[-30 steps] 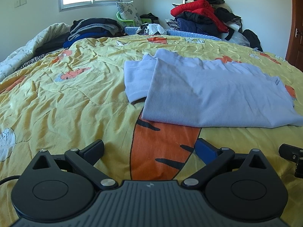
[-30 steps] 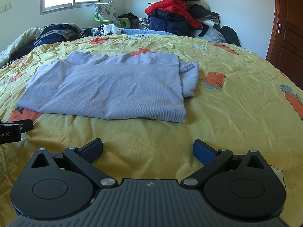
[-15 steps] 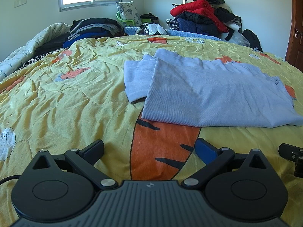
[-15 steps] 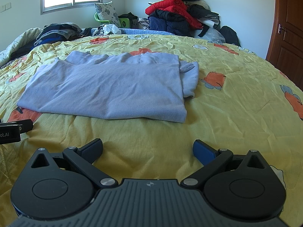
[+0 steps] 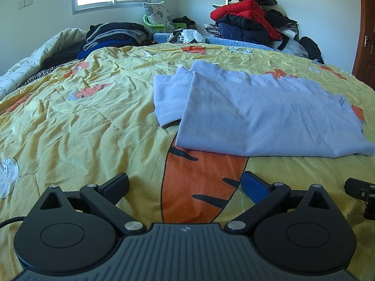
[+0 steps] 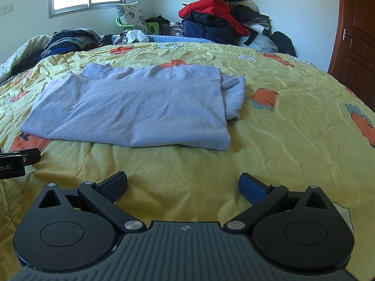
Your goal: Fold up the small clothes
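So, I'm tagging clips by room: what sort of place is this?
Most likely a home bedroom: a bed under a yellow cartoon-print quilt, clothes piled against the wall, and a brown wooden door.

lavender top (image 5: pixel 257 114), yellow quilt (image 5: pixel 82 126) with orange print

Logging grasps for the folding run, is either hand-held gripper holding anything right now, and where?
Nothing is held. The left hand-held gripper and right hand-held gripper are both open, short of the light blue garment.

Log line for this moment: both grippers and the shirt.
left hand-held gripper: open, empty | right hand-held gripper: open, empty | lavender shirt: partly folded, flat on yellow bedspread, untouched
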The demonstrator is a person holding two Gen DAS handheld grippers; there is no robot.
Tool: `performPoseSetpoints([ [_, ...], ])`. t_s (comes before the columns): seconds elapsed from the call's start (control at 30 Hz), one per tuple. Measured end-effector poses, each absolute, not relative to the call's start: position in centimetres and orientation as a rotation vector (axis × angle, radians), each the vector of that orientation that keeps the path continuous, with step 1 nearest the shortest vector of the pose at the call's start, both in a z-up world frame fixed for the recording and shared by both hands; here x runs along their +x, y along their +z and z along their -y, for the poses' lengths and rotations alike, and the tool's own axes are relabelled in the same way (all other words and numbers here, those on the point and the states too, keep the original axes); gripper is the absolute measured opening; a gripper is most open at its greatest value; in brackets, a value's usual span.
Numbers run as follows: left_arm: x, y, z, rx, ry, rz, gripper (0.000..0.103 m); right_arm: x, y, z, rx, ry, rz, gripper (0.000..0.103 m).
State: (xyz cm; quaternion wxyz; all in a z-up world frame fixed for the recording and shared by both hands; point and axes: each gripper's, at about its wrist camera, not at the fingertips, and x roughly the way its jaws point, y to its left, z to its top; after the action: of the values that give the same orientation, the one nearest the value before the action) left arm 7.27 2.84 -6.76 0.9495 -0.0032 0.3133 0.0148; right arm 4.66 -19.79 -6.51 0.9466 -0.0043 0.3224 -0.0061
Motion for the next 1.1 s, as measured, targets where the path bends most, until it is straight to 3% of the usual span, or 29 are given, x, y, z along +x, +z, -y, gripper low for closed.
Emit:
performPoseSetpoints([
  [0.83, 7.3, -5.6, -4.8, -0.007, -0.049, -0.665, 0.103, 3.7, -4.7, 17.2, -0.053, 0.081, -0.582, 0.096],
  [1.1, 13.2, -1.9, -9.9, -0.068, -0.031, -0.675, 0.103, 4.8, -3.5, 10.9, -0.221, 0.242, -0.533, 0.091],
])
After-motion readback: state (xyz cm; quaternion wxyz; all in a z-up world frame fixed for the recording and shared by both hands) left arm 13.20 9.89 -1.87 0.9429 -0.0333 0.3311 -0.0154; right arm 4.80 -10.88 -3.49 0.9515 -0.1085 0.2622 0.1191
